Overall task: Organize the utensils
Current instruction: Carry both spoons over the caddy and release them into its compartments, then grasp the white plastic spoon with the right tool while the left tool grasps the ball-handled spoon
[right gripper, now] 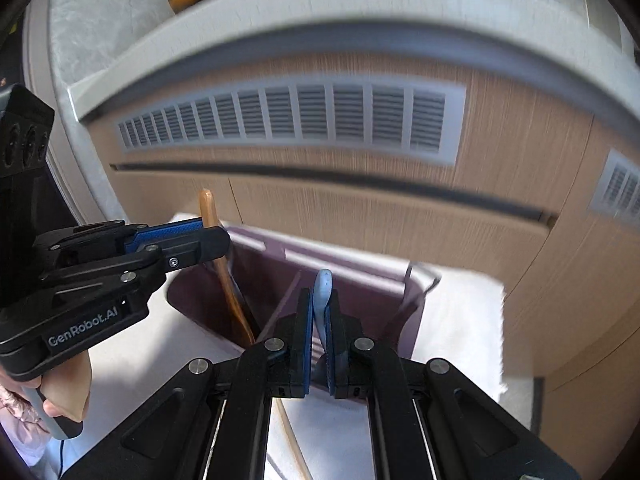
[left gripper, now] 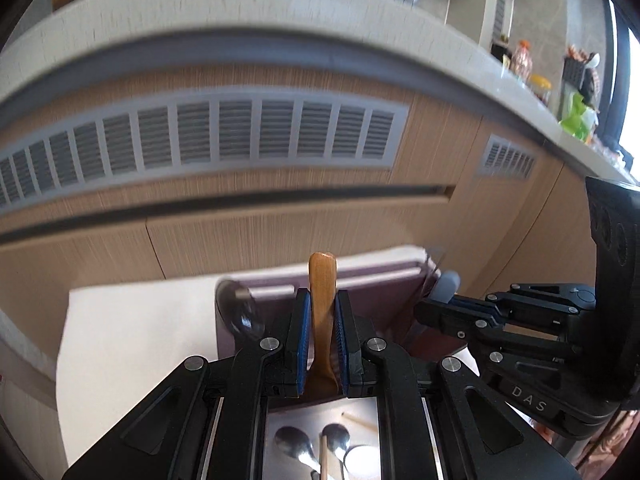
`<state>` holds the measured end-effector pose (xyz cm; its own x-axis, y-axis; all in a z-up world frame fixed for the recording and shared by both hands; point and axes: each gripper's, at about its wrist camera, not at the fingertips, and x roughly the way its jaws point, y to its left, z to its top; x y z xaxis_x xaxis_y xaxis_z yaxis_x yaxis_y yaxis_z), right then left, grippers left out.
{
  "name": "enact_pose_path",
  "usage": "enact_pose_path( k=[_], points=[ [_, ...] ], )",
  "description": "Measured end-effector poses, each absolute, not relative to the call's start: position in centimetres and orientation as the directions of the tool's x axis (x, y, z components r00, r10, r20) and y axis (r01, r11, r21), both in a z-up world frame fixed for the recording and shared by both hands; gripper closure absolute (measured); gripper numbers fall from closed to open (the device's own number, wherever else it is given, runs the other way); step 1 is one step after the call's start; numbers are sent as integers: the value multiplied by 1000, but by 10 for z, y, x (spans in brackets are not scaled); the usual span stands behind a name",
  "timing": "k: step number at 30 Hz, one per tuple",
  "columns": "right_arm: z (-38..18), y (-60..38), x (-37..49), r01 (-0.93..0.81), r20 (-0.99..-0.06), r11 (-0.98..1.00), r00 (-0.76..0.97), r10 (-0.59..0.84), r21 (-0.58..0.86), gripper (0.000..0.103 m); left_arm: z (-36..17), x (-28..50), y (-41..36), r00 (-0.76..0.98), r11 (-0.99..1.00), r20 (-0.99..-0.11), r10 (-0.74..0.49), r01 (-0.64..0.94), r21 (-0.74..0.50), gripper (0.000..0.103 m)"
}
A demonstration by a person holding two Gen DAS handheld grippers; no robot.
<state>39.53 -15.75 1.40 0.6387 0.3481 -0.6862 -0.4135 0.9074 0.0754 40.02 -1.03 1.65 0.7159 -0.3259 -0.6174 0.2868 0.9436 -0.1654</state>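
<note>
The wooden utensil (left gripper: 322, 312) is clamped upright in the left gripper (left gripper: 323, 344) jaws, its lower end already inside the purple holder (right gripper: 360, 280), left compartment. The blue utensil (right gripper: 322, 300) is pinched in the right gripper (right gripper: 318, 348) jaws over the neighbouring compartment, across the divider. Upright holds suit a straight drop. Room is tight: the holder's walls and the other gripper sit near. More spoons (left gripper: 312, 446) are left on the table.

The right gripper (right gripper: 319, 336) pinches a pale blue utensil handle (right gripper: 322, 292) above the purple divided utensil holder (right gripper: 404, 304), while at nine o'clock the left gripper (right gripper: 208, 236) clamps a wooden utensil (right gripper: 228, 288) that reaches into the holder's left compartment.
</note>
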Motion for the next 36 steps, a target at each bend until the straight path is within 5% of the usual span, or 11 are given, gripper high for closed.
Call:
enact_pose_path(
  k=[4,8,11,16,21,36],
  points=[
    [5,-157,393,-409,-698,911,638,326,52,91,7,399,-11,707,947,-633,-316,276,-164,89],
    [12,-160,375,-388,-657,922,696,291,-2,63,14,388,-2,725,951,-616,-309,246,-188,89],
    [23,-166,361,-370,-623,929,731,277,-21,59,25,371,7,745,956,-600,-292,222,-190,85],
    [37,-182,327,-319,-564,948,782,264,0,33,37,327,18,783,970,-574,-242,193,-145,55],
    [32,-186,292,-302,-559,952,798,226,-46,3,28,289,27,774,975,-593,-222,183,-125,46],
    [-39,-153,264,-459,-683,883,676,276,-98,0,-58,225,44,623,985,-765,-163,141,-95,32]
  ],
)
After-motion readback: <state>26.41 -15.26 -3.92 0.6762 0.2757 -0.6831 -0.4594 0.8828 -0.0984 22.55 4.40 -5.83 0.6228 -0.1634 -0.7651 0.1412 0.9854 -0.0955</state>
